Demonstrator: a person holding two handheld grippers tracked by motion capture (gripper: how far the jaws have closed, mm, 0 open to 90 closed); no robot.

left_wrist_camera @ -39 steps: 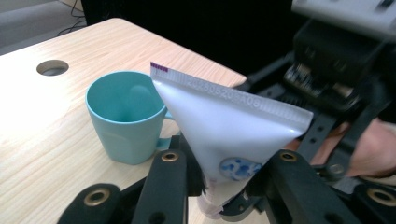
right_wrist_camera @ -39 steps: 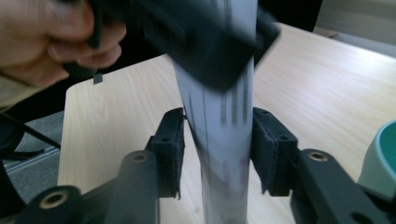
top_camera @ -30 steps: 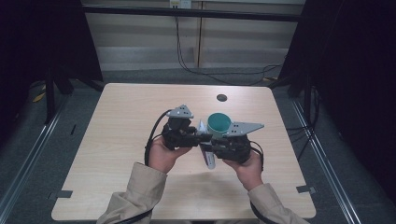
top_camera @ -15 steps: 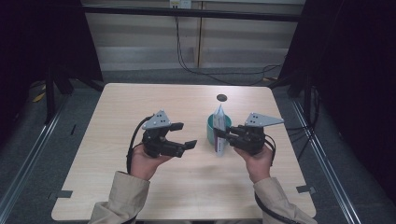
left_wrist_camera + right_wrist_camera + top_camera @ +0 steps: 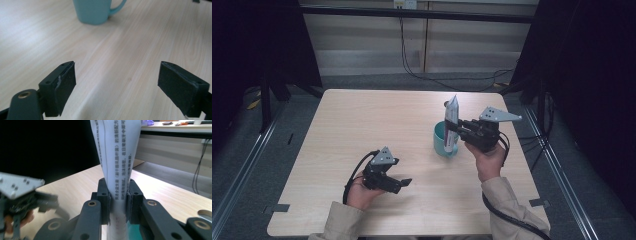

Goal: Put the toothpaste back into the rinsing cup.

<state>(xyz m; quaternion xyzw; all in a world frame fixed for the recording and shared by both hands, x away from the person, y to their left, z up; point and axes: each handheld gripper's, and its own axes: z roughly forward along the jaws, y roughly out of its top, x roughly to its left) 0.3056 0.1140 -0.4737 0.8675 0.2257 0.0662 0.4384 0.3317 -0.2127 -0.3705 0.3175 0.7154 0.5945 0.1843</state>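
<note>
- The right gripper (image 5: 454, 129) is clamped on a tube (image 5: 451, 120), its black jaws pinching it from both sides partway up; in the right gripper view (image 5: 117, 202) the pads press into the tube (image 5: 117, 157) and dent it slightly.
- The tube stands nearly upright, flat crimped end up, with its lower end down inside the mug (image 5: 443, 141).
- The left gripper (image 5: 404, 184) is spread wide and holds nothing; it sits near the table's front edge, well apart from the mug, jaws pointing right.
- In the left gripper view (image 5: 125, 87) bare wood shows between the two pads.
- The tube is soft white plastic, printed with small dark characters and widening toward the top.
- The mug (image 5: 93, 11) is smooth teal ceramic with a loop handle.
- The table (image 5: 362, 130) is pale wood-grain laminate with rounded corners.
- The jaw pads look like matte black rubber with rough edges.
- The mug's top is cut off in the left gripper view.
- The tube's cap end is hidden inside the mug.
- In the right gripper view the left gripper (image 5: 55, 206) is a blur, and the tube's top runs out of frame.
</note>
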